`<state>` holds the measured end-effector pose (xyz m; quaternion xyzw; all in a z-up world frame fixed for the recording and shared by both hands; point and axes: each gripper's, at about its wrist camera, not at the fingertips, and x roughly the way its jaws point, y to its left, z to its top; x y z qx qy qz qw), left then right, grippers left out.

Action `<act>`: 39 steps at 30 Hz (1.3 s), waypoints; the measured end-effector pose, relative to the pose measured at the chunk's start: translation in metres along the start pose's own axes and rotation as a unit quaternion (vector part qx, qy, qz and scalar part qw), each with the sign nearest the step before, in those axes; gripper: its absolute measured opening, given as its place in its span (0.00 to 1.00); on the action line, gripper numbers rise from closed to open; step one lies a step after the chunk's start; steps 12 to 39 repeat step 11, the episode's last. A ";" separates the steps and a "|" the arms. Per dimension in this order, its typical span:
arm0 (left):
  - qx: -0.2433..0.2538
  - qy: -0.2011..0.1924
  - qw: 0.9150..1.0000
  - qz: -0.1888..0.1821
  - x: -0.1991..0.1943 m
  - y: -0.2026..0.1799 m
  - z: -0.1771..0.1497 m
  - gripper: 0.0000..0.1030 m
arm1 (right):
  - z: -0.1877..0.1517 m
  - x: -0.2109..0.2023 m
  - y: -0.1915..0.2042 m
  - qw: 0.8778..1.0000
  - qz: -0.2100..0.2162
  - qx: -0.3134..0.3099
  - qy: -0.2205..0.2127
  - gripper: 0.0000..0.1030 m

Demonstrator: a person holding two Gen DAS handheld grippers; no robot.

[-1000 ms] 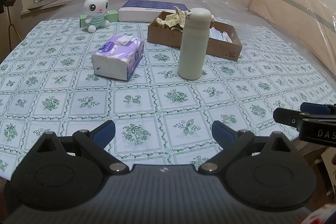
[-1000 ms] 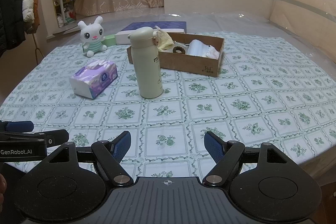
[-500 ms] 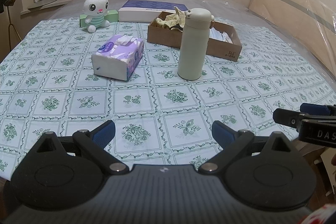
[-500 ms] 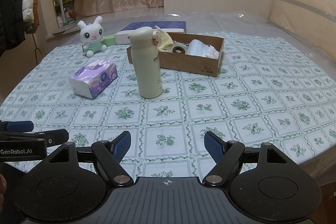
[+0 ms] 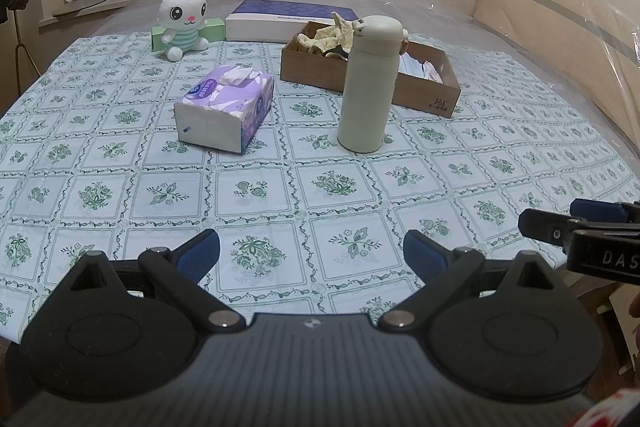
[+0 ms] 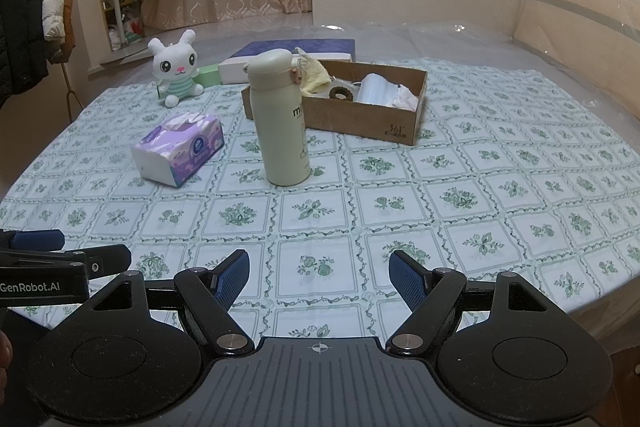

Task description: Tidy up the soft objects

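A white plush rabbit (image 5: pixel 182 17) (image 6: pixel 175 67) sits at the far left of the table. A purple tissue pack (image 5: pixel 226 107) (image 6: pixel 180 147) lies nearer the middle. A brown cardboard box (image 5: pixel 424 87) (image 6: pixel 400 125) holds a yellow cloth (image 5: pixel 330 35) (image 6: pixel 314 75) and plastic-wrapped items. My left gripper (image 5: pixel 312 253) hangs open over the near table edge with nothing between its pads. My right gripper (image 6: pixel 319 273) is likewise open and holds nothing, well short of all the objects. Each gripper shows at the edge of the other's view.
A cream flask (image 5: pixel 370 83) (image 6: pixel 280 119) stands upright between the tissue pack and the box. A flat blue and white box (image 5: pixel 288 21) and a green box (image 5: pixel 212 29) lie at the back. A floral cloth (image 5: pixel 256 187) covers the table. Coats (image 6: pixel 28 27) hang at left.
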<state>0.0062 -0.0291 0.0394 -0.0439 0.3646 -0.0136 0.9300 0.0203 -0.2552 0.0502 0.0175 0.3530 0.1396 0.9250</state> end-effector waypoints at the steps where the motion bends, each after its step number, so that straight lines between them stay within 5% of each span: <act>1: 0.000 0.000 1.000 0.000 0.000 0.000 0.000 0.95 | 0.000 0.000 0.000 1.000 0.000 0.000 0.000 0.74; 39: -0.006 -0.003 1.000 0.000 0.000 0.003 0.001 0.95 | -0.001 0.001 0.000 1.000 -0.001 0.001 0.001 0.74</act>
